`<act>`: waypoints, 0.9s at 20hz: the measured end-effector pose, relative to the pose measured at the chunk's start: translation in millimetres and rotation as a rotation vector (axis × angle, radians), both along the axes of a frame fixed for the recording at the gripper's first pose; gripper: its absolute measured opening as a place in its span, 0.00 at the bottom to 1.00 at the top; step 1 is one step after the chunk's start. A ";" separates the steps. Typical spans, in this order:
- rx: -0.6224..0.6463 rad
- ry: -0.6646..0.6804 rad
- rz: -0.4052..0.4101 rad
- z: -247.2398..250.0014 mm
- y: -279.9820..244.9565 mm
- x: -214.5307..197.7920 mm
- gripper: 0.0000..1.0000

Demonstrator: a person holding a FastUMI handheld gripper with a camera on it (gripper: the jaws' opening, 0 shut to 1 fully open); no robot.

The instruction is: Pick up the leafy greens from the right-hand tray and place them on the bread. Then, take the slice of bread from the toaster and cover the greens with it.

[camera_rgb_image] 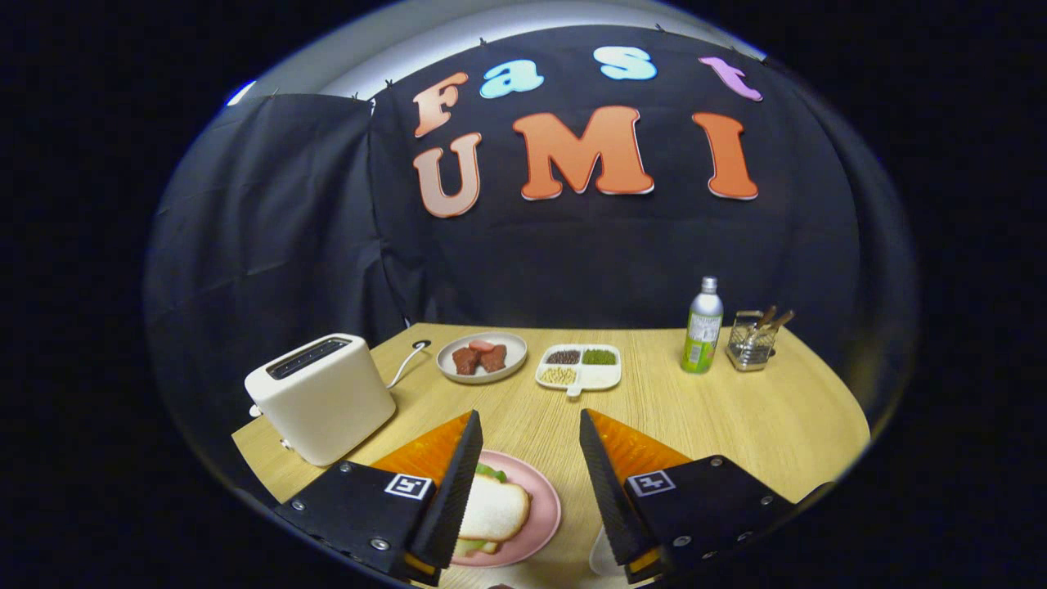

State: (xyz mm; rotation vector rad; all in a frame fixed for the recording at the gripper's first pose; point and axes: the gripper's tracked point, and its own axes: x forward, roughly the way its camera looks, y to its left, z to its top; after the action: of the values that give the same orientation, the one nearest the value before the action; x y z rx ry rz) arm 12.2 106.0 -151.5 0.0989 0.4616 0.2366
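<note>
My gripper (530, 425) is open, with nothing between its fingers, raised above the wooden table (736, 409). Below and between the fingers, toward the left one, a pink plate (541, 507) holds a slice of white bread (493, 509) lying on top of leafy greens (491, 472) that stick out at its edges. The left finger hides part of the plate. A white toaster (323, 397) stands to the left, beyond the left finger; I cannot see inside its dark slots. A bit of a white tray (599, 558) shows beside the right finger.
Beyond the fingers sit a grey plate of meat pieces (482, 357) and a white divided dish of beans and grains (579, 367). Farther right stand a green bottle (703, 327) and a wire utensil holder (751, 340). The toaster's white cord (406, 363) runs to the table's back.
</note>
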 end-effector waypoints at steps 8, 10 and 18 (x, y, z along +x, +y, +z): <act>0.021 -0.269 -0.094 73.0 -14.4 16.1 0.87; 0.005 -0.321 -0.104 83.3 -20.0 16.9 0.90; -0.053 -0.393 -0.121 91.7 -23.3 16.3 0.93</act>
State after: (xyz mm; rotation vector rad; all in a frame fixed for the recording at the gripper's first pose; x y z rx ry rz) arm 28.5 82.7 -59.8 0.0267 0.0699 0.1201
